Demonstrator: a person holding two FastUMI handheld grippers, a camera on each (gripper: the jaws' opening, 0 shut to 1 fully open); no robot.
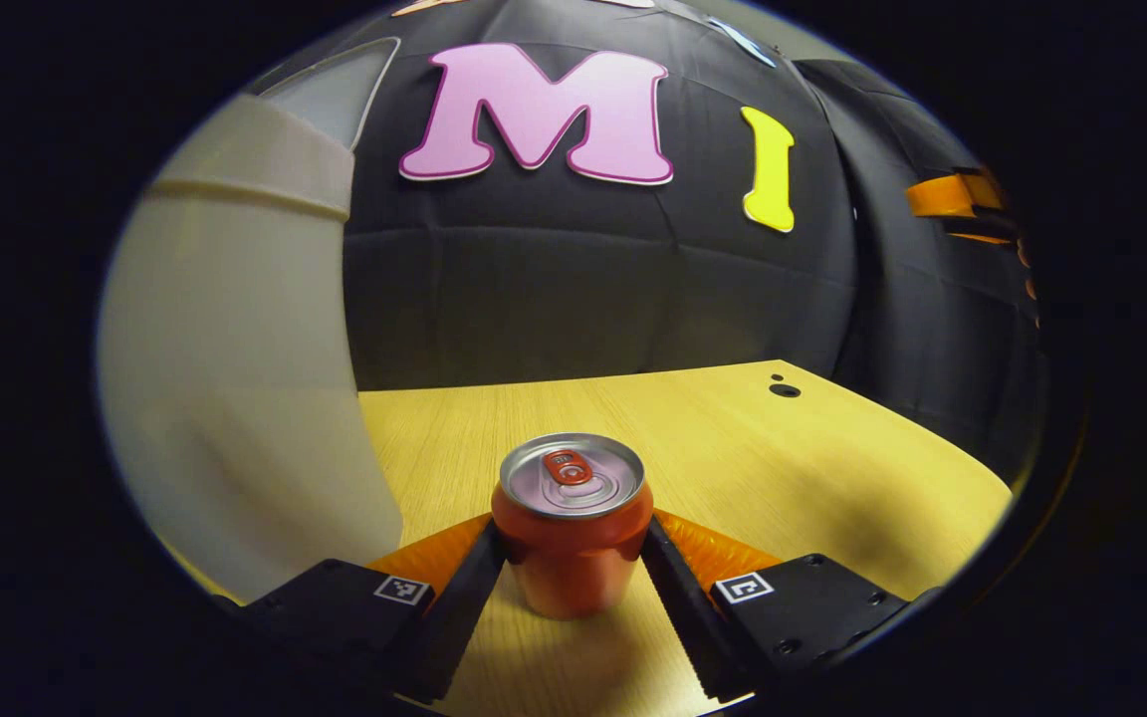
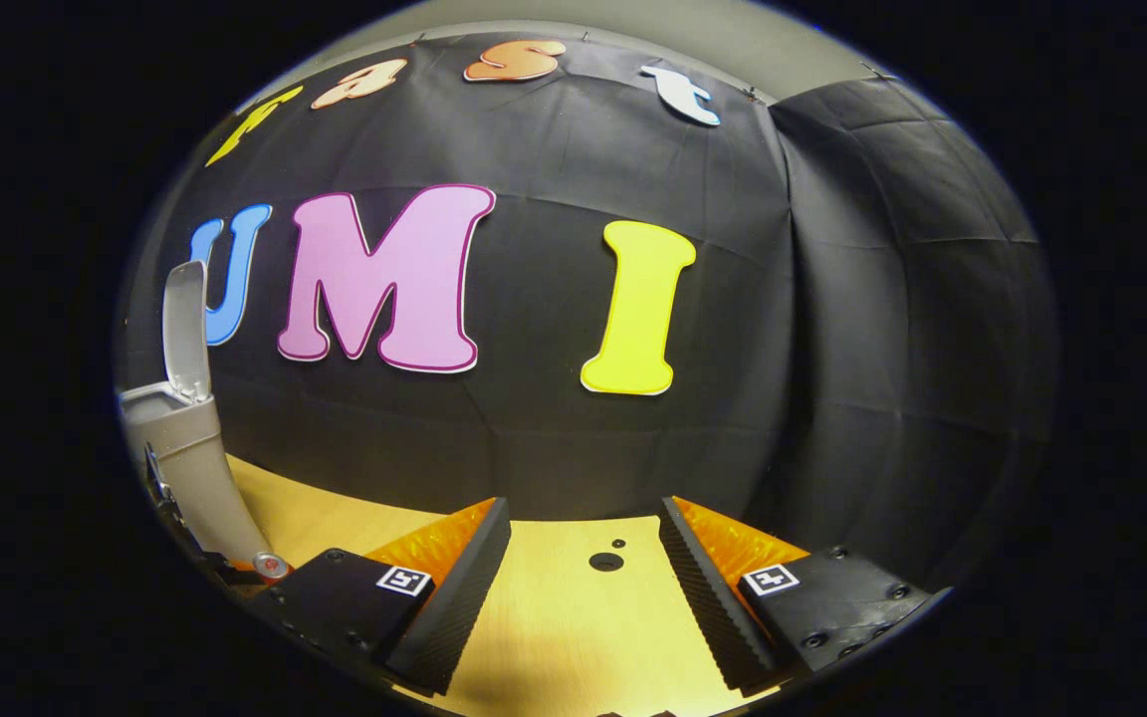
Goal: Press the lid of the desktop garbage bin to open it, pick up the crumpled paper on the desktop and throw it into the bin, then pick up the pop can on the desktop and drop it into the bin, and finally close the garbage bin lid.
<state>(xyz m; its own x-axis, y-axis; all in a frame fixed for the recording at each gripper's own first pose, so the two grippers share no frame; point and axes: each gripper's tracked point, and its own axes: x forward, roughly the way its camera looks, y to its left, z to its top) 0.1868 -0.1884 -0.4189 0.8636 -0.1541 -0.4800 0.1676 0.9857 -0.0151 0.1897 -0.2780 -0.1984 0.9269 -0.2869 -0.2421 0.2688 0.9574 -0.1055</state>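
Pop can (image 1: 572,523) stood upright on tabletop (image 1: 733,448), apparently clamped by left claw (image 1: 573,543); right claw (image 2: 583,568) held wide; bin (image 2: 185,438) lid raised.

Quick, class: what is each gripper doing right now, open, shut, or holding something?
Left gripper: shut on the pop can, which stands upright on the desktop.
Right gripper: open, holding nothing.

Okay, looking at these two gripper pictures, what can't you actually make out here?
- Bin inside, left gripper view: its own wall hides whether the paper went in.
- Bin mouth, right gripper view: at the edge, too small, though the lid stands up.
- Can grip, left gripper view: the fingers sit at its sides, but whether the left gripper presses is unclear.
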